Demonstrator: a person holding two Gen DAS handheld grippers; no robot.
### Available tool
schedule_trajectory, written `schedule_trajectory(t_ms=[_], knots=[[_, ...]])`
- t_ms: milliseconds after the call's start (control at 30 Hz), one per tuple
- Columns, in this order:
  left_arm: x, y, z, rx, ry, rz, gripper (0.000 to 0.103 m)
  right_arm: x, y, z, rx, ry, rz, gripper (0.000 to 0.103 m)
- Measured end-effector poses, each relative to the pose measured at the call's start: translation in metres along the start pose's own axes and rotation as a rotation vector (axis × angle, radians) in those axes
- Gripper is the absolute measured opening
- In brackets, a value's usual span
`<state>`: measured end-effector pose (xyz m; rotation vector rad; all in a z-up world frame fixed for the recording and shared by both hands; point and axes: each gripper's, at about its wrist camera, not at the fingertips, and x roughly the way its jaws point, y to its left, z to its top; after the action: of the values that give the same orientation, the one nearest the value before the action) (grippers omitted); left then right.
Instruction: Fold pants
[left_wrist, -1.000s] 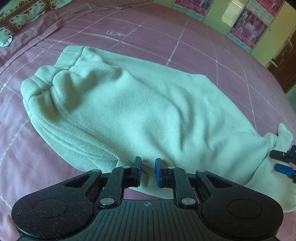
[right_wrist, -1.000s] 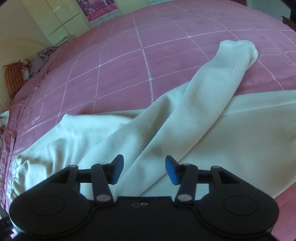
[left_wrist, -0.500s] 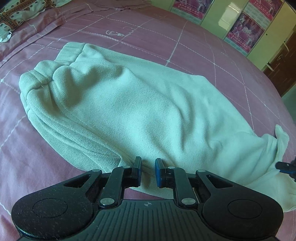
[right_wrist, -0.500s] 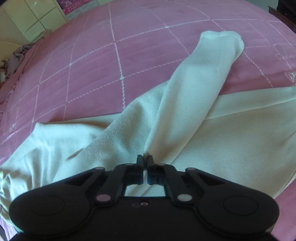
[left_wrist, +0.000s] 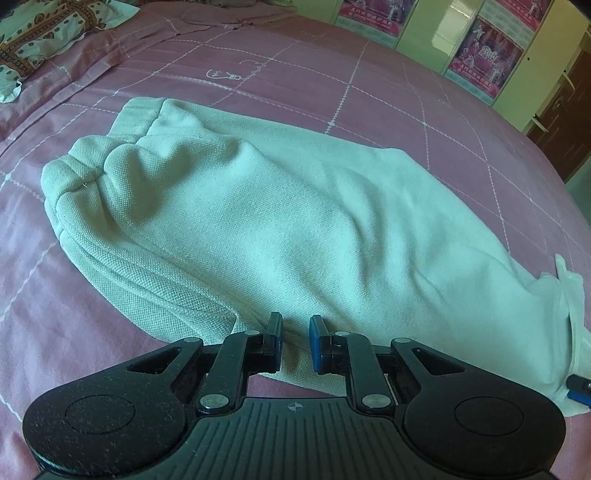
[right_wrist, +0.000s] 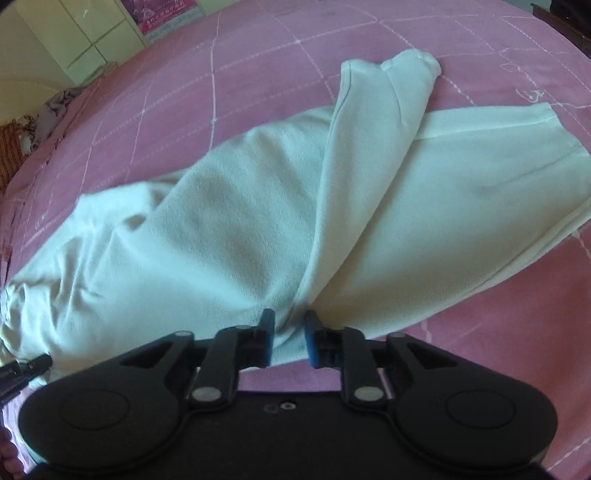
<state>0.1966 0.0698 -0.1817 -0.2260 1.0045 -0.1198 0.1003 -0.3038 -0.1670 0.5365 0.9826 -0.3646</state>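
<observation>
Pale cream pants lie across the pink bed, waistband at the far left. My left gripper sits at their near edge, jaws almost together, nipping the cloth. In the right wrist view one leg is folded across the pants, its cuff far off beside the other hem. My right gripper has a bunched fold of that leg between its pads while its jaws are opening slightly. Each gripper's tip peeks into the other's view: right gripper, left gripper.
The pink bedcover with white grid lines spreads all round the pants. A patterned pillow lies at the far left. Cupboard doors with posters stand beyond the bed. A small heap of clothes rests near the bed's far edge.
My right gripper closed on the folded leg, slid sideways pulling the cloth along, and its jaws have spread a little. The left gripper kept still on the pants' edge.
</observation>
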Motion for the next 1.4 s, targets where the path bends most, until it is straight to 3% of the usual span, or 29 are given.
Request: schedule_trajectory(t_ms=[67,133,333,400,433,467,633,733,833,867,900,1033,1100,1300,1367,1400], knots=[[-0.004,-0.003,0.002,-0.019,-0.002,0.000,0.016,-0.009,-0.003,0.014,-0.013,-0.060,-0.029,0.031],[-0.004,-0.008,0.001,-0.028,0.007,-0.013,0.016,-0.006,-0.006,0.035,-0.026,-0.098,-0.071,0.043],[0.003,-0.026,-0.010,0.007,0.014,0.011,0.022,0.034,0.011,0.076,-0.133,-0.132,-0.245,0.044],[0.004,-0.026,-0.012,0.013,0.019,0.012,0.022,0.047,0.009,0.081,-0.157,-0.101,-0.277,0.036],[0.004,-0.026,-0.013,0.018,0.019,0.013,0.022,0.051,0.007,0.080,-0.166,-0.096,-0.296,0.014],[0.004,-0.027,-0.013,0.024,0.021,0.013,0.022,0.048,0.002,0.080,-0.155,-0.104,-0.299,0.003],[0.004,-0.028,-0.015,0.070,0.024,0.018,0.022,-0.018,-0.054,0.059,0.028,-0.179,-0.150,0.004],[0.004,-0.030,-0.016,0.087,0.018,0.026,0.022,-0.040,-0.097,0.026,0.167,-0.137,-0.069,0.004],[0.003,-0.032,-0.017,0.103,0.016,0.039,0.023,-0.019,-0.112,0.002,0.134,-0.074,-0.094,0.003],[0.002,-0.031,-0.017,0.097,0.018,0.039,0.023,-0.018,-0.110,0.000,0.109,-0.093,-0.103,0.004],[0.001,-0.030,-0.017,0.087,0.020,0.036,0.023,-0.019,-0.105,0.003,0.085,-0.108,-0.119,0.013],[0.001,-0.030,-0.018,0.082,0.020,0.037,0.023,-0.030,-0.086,0.018,-0.038,-0.214,-0.245,0.058],[0.000,-0.031,-0.019,0.086,0.018,0.045,0.023,-0.025,-0.079,0.027,-0.108,-0.237,-0.297,0.058],[0.000,-0.033,-0.019,0.088,0.013,0.054,0.023,0.011,-0.074,0.064,-0.171,-0.190,-0.385,0.047],[0.000,-0.033,-0.019,0.088,0.014,0.056,0.024,0.010,-0.075,0.070,-0.169,-0.194,-0.370,0.043],[0.000,-0.034,-0.019,0.090,0.015,0.057,0.024,0.004,-0.075,0.070,-0.147,-0.208,-0.313,0.045]])
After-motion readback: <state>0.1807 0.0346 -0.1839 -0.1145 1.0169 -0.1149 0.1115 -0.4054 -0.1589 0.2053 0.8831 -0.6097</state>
